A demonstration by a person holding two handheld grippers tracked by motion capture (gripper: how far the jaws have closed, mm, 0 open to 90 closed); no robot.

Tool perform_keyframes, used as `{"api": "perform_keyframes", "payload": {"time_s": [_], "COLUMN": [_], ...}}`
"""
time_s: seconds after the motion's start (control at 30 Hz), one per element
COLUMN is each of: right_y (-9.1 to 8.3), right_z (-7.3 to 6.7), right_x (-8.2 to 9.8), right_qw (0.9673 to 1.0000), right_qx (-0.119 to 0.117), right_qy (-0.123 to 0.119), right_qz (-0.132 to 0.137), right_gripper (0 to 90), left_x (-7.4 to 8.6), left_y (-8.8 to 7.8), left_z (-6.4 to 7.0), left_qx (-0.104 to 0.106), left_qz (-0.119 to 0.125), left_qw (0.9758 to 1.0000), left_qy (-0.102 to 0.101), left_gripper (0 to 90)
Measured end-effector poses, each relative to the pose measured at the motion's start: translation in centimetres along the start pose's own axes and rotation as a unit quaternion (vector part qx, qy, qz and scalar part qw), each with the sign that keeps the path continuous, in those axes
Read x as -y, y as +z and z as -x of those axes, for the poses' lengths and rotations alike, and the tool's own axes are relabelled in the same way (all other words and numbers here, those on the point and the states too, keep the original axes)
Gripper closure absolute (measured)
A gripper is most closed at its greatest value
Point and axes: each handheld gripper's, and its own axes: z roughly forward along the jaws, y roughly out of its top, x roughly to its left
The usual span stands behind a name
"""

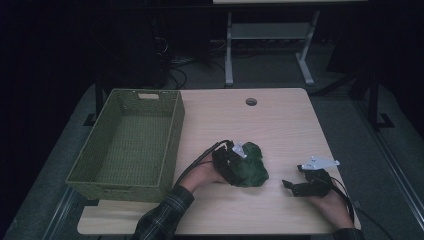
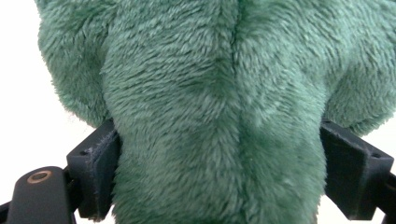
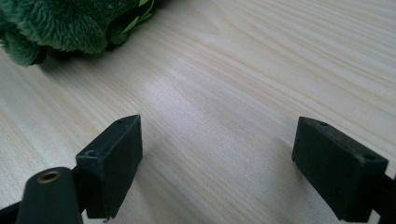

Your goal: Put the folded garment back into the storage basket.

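Observation:
A fuzzy green plush toy (image 1: 254, 169) lies on the light wooden table (image 1: 285, 125), near its front middle. My left gripper (image 1: 234, 162) comes at it from the left, and its black jaws press into the fur on both sides. In the left gripper view the plush toy (image 2: 219, 93) bulges out above the pads (image 2: 95, 158). My right gripper (image 1: 290, 186) rests low at the front right, a short way from the toy, pointing left. Its jaws stand wide apart over bare wood (image 3: 217, 135). A corner of the plush toy (image 3: 60, 23) shows at the upper left there.
A green woven basket (image 1: 172, 135) stands on the table's left side with nothing seen in it. A round cable hole (image 1: 251, 101) sits near the far edge. Beyond the table are desk legs (image 1: 229, 55) and cables on a dark floor.

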Motion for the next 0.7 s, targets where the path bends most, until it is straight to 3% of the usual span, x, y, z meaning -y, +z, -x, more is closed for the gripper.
{"api": "perform_keyframes", "payload": {"time_s": [0.1, 0.2, 0.23, 0.27, 0.33, 0.37, 0.47, 0.7], "right_y": [0.0, 0.0, 0.0, 0.0, 0.0, 0.0, 0.0, 0.0], "right_z": [0.0, 0.0, 0.0, 0.0, 0.0, 0.0, 0.0, 0.01], "right_x": [0.0, 0.0, 0.01, 0.01, 0.01, 0.01, 0.01, 0.0], "right_qw": [1.0, 1.0, 1.0, 1.0, 1.0, 1.0, 1.0, 1.0], "right_qx": [0.0, 0.0, 0.0, 0.0, 0.0, 0.0, 0.0, 0.0], "right_qy": [0.0, 0.0, 0.0, 0.0, 0.0, 0.0, 0.0, 0.0], "right_qz": [0.0, 0.0, 0.0, 0.0, 0.0, 0.0, 0.0, 0.0], "right_gripper": [15.6, 15.6, 15.7, 15.6, 15.7, 15.6, 15.7, 15.6], "left_x": [-0.05, -0.17, -0.26, -0.38, -0.46, -0.47, -0.56, -0.65], "left_y": [-0.12, -0.27, -0.36, -0.56, -0.67, -0.69, -0.77, -0.81], "left_z": [0.0, 0.19, 0.34, 0.34, 0.32, 0.3, 0.09, -0.19], "left_qx": [-0.001, 0.002, 0.005, 0.008, 0.011, 0.015, 0.02, 0.032], "left_qz": [-0.001, -0.002, -0.002, -0.004, -0.007, -0.006, -0.008, -0.01], "left_qw": [1.0, 0.9999, 0.9999, 0.9998, 0.9998, 0.9998, 0.9998, 0.9993], "left_qy": [0.009, 0.012, 0.012, 0.018, 0.017, 0.011, 0.002, -0.015], "left_gripper": [16.0, 27.8, 27.8, 40.4, 44.7, 53.2, 63.2, 67.0]}}
